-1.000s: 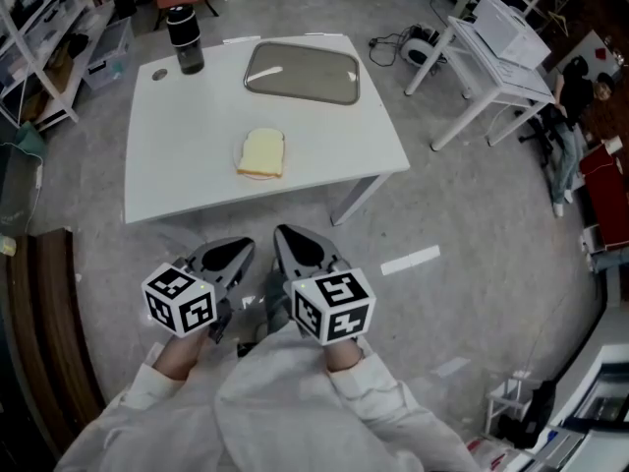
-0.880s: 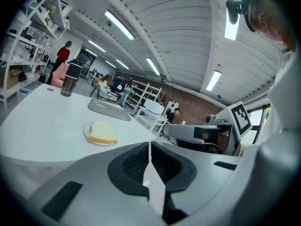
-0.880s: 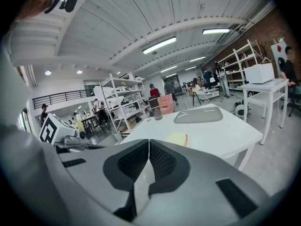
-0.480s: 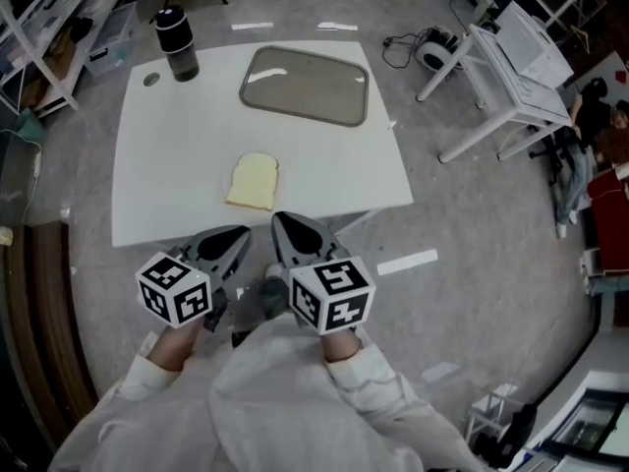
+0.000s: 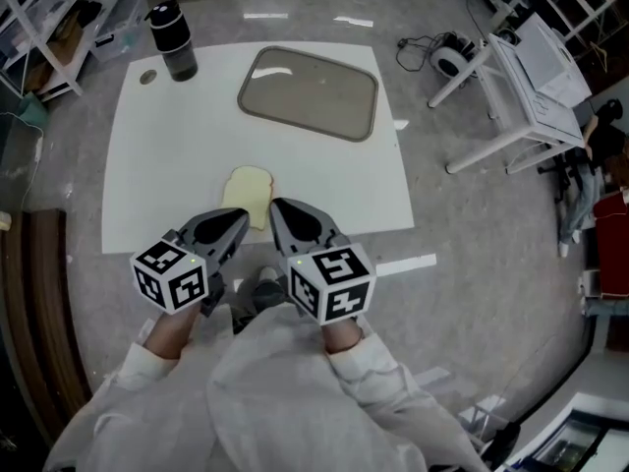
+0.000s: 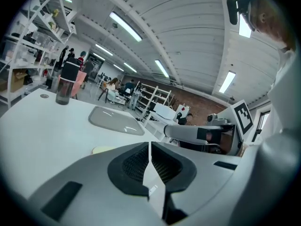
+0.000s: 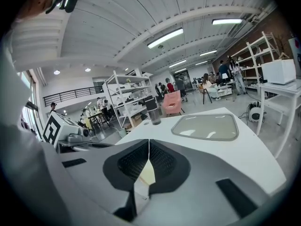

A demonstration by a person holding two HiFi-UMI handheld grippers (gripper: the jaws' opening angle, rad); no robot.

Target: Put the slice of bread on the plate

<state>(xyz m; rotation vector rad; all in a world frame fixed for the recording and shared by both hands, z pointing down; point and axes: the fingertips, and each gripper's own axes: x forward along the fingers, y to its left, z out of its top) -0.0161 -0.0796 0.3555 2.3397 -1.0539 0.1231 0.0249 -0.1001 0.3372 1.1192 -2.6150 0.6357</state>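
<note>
Bread point(image 5: 248, 193) at table's point(image 5: 147, 165) near edge, plate point(image 5: 310, 91) beyond — left gripper point(image 5: 236, 226) and right gripper point(image 5: 283, 214) closed, empty, aimed for pickup.

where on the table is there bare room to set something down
Bare: the table's left side between bottle and bread, and the right front corner in front of the plate. Crowded: the front middle, where the bread lies with the left tongs and right tongs by it. The plate fills the back right.
</note>
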